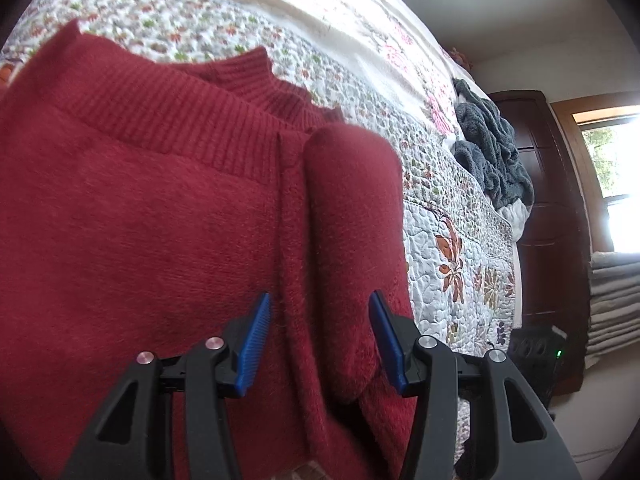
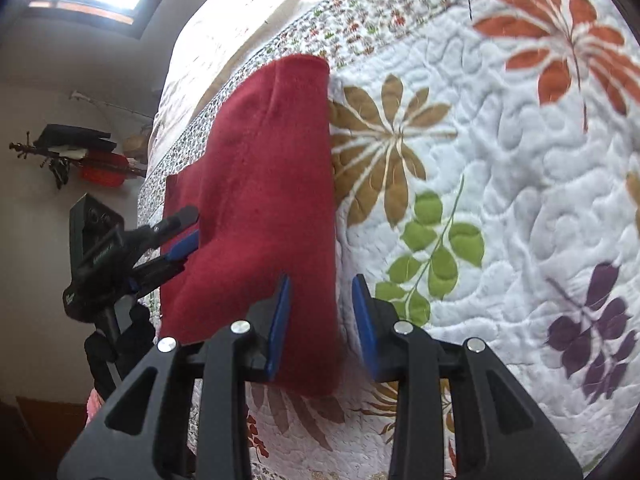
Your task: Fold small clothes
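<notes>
Left wrist view. My left gripper (image 1: 318, 332) hangs just above the red sweater (image 1: 140, 220), its blue pads spread wide and pinching nothing. The sweater lies on the bed's floral quilt (image 1: 460, 260), ribbed collar (image 1: 256, 80) at the end far from the gripper. A sleeve (image 1: 352, 208) is laid back lengthwise along the sweater's edge and runs between my open jaws. I judge the step in hand to be the sleeve fold on this side, with the cloth free of my grip. Beyond the sweater, near the quilt's far edge, sits a heap of grey fabric (image 1: 492, 152); I cannot tell what garment it is.

Right wrist view. My right gripper (image 2: 322, 320) is likewise spread and empty; its left pad overlaps the sweater's (image 2: 264, 200) near side edge, its right pad stands over bare quilt (image 2: 500, 160). Across the sweater from it, the left gripper (image 2: 182, 236) shows with its fingers parted over the opposite edge.

Next move, as I judge it: both grippers should close on matching edge points of the sweater, each catching all layers, then lift and carry one end over the other evenly, so that the folded sleeve does not slide out.

Containers: neither view shows a basket, bin or drawer in use; the sweater rests directly on the quilt.
</notes>
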### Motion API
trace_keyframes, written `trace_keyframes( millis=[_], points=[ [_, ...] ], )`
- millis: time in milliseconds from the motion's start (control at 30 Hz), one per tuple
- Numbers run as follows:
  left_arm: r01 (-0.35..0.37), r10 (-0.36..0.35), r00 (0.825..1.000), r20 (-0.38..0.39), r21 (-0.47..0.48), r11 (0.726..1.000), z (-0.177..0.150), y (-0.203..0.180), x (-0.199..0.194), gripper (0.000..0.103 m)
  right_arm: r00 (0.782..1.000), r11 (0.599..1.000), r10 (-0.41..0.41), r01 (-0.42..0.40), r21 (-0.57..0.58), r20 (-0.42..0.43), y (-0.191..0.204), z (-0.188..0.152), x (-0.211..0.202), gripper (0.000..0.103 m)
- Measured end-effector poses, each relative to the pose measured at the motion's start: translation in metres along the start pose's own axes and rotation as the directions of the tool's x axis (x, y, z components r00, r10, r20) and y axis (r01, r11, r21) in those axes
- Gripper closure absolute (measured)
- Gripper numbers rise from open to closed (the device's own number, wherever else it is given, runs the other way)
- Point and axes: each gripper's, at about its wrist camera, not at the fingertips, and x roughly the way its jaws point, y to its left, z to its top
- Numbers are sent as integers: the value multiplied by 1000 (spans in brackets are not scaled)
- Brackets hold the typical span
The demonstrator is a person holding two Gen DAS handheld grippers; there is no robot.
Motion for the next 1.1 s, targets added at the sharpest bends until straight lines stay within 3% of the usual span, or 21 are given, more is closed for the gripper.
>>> trace_keyframes(
  millis=[167,433,600,667,933,1100],
  points=[
    [42,-42,999,3,-25,999,6,0,12,52,1000,1000,11,-11,-2,-15,-2,-7,12,71],
    [44,-44,999,-15,-6,999,12,-16,28,51,1000,1000,22,-22,1,-17,-1,-8,27,71],
    [-6,6,1000,0,34,999,9,-30,33,80,1000,1000,13,-13,0,-20,0,-12,31,71],
    [-13,12,1000,20,52,999,8,-35,31,86,1000,1000,9,-9,-6,-17,1,-14,30,71],
    [69,-78,992,102,85,994,5,-44,-13,88,999,999,26,-25,-29,38,11,-22,7,71],
    [87,-99,986,136,90,992,9,-38,-41,88,999,999,25,-23,-48,44,17,-24,1,71]
  ],
)
